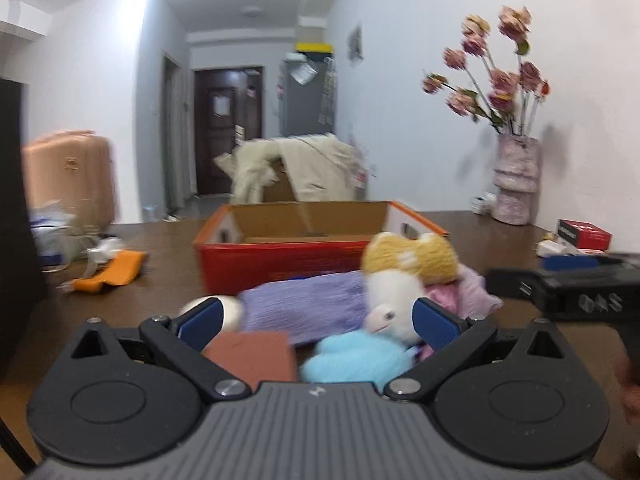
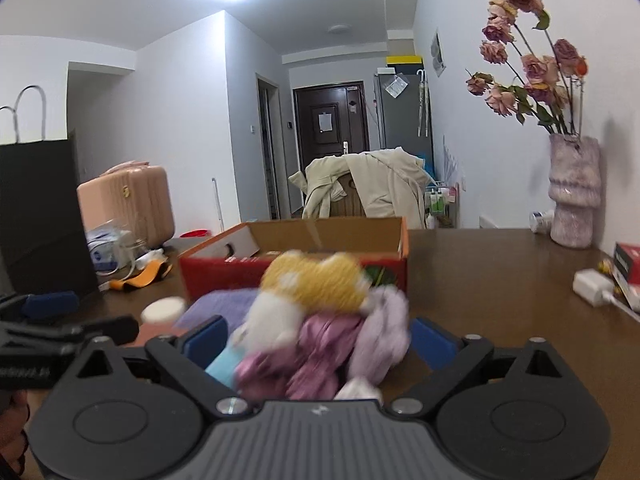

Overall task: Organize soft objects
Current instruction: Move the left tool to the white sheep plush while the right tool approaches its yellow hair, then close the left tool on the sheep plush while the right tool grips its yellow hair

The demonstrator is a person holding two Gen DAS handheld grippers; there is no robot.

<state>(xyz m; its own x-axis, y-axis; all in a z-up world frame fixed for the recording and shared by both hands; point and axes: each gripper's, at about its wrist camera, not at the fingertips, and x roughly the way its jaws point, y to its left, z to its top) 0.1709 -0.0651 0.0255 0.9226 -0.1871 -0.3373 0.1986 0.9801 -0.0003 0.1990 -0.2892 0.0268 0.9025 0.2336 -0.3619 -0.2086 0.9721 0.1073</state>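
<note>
Soft toys and cloths lie heaped on the brown table [image 2: 500,272], right in front of both grippers. The left gripper [image 1: 316,320] is spread wide, its blue pads [image 1: 434,320] on either side of a light blue plush [image 1: 356,356] and the white face of a stuffed animal [image 1: 390,304], though I can't tell whether either pad touches them. A reddish-brown block [image 1: 256,354] sits just inside its left finger, with a small white round thing [image 1: 228,306] beyond that.

The right gripper [image 2: 316,338] is also spread apart, with a bundle of pink and lilac cloth [image 2: 332,354] between its fingers; nothing is pinched that I can make out, and the bundle is blurred. The stuffed animal's yellow top [image 2: 316,280] rises behind that bundle. A purple ribbed cloth [image 1: 308,304] lies flat beside the toys, reaching toward the box.

Just behind the heap stands an open red cardboard box [image 1: 280,256]; what its inside holds is hard to see from here. Left of it lies an orange strap [image 1: 116,272]. Off to the right are a white charger [image 2: 592,286] and a red carton [image 1: 586,234]. Against the wall stands a pale pink vase [image 2: 574,196] holding dried roses [image 2: 528,60]. Beyond the table, a beige coat [image 2: 384,184] hangs over a chair, and a pink suitcase [image 2: 128,200] stands to the left.
</note>
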